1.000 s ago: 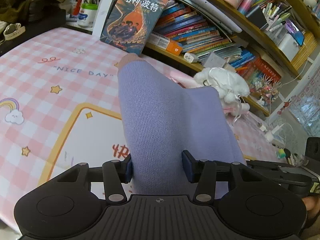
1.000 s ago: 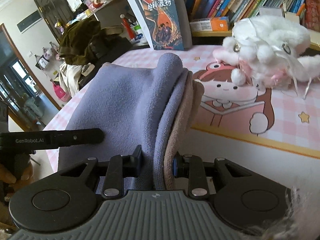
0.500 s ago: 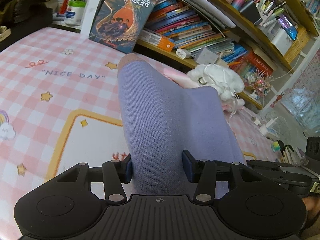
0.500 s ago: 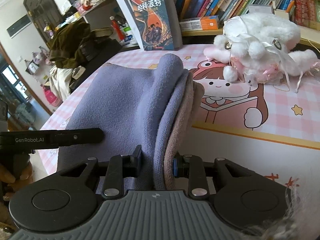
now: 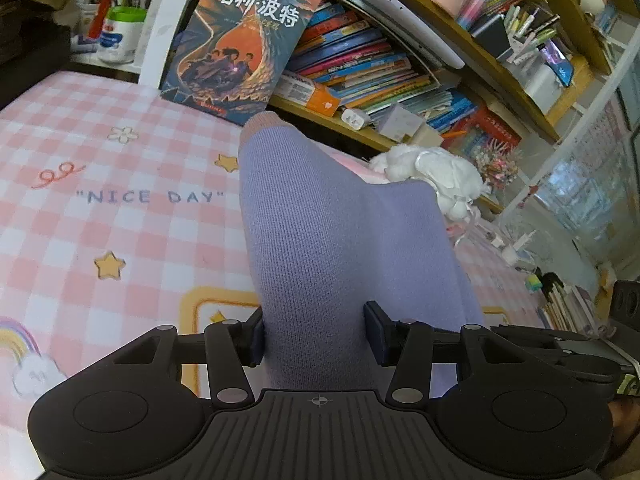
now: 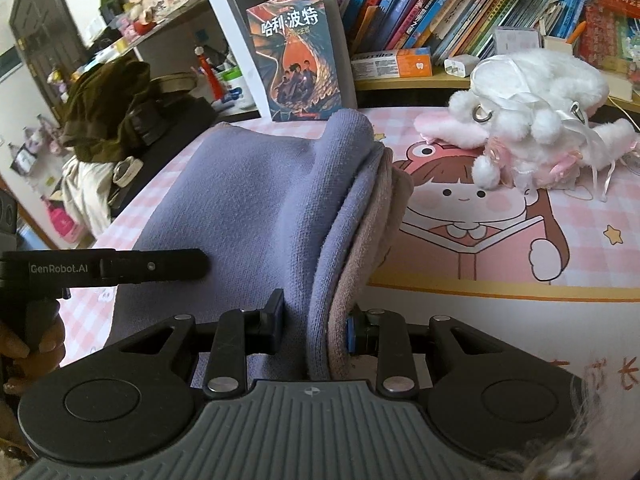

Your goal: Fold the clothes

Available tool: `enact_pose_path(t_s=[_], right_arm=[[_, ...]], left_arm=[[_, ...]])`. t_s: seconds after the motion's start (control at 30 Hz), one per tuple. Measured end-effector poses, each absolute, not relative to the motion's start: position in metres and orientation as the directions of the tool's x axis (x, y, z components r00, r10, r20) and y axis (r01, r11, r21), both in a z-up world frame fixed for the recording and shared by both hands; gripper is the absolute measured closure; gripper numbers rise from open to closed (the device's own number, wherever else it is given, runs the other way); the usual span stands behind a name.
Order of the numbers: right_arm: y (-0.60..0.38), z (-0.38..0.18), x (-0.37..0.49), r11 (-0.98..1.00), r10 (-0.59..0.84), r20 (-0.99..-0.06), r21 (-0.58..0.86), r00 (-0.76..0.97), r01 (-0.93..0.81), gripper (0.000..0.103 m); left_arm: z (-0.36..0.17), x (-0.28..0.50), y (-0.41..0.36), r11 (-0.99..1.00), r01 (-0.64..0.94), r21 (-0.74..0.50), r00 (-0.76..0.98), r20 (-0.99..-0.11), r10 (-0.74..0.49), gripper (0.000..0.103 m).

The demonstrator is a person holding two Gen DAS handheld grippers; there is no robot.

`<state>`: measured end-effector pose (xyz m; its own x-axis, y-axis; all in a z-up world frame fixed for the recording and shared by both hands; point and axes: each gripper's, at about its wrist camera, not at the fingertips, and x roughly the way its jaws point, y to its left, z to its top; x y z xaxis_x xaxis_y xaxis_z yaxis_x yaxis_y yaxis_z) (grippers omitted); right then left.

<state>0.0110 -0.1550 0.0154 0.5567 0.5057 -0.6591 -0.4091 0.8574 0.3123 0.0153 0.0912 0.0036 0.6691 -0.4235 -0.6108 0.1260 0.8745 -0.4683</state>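
Left wrist view: the left tool (image 5: 314,334) is closed onto a thick fold of the purple knit garment (image 5: 340,240), cloth filling the gap between its fingers.
Right wrist view: the right tool (image 6: 314,322) is clamped on a bunched edge of the same purple knit garment (image 6: 256,208); purple layers and a mauve-pink layer (image 6: 372,232) are pressed together between its fingers.
Garment position: held up between the two tools above the bench (image 5: 120,208), its span running from one tool across to the other; whether any part touches the bench cannot be told.
Other tool in sight: the left tool (image 6: 104,268), marked "GenRobot.AI", shows at the left edge of the right wrist view, against the purple cloth.
Bench cover: pink-and-white checks (image 5: 56,240) with stars, a rainbow and the words "NICE DAY"; a cartoon girl with a book (image 6: 476,216) is printed on the right side.
On the bench: a white and pink plush toy (image 6: 532,120) lies near the back edge, well apart from the garment.
Behind the bench: an illustrated book (image 6: 298,52) stands upright, beside shelves packed with books (image 6: 460,12).
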Motion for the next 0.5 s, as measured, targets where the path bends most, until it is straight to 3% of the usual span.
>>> enact_pose_path(t_s=[0.5], right_arm=[[-0.103,0.019,0.038,0.895,0.437,-0.659,0.255,0.612,-0.365,0.077]], left_arm=[[-0.004,0.063,0.143,0.836,0.145,-0.529,0.64,-0.595,-0.487,0.055]])
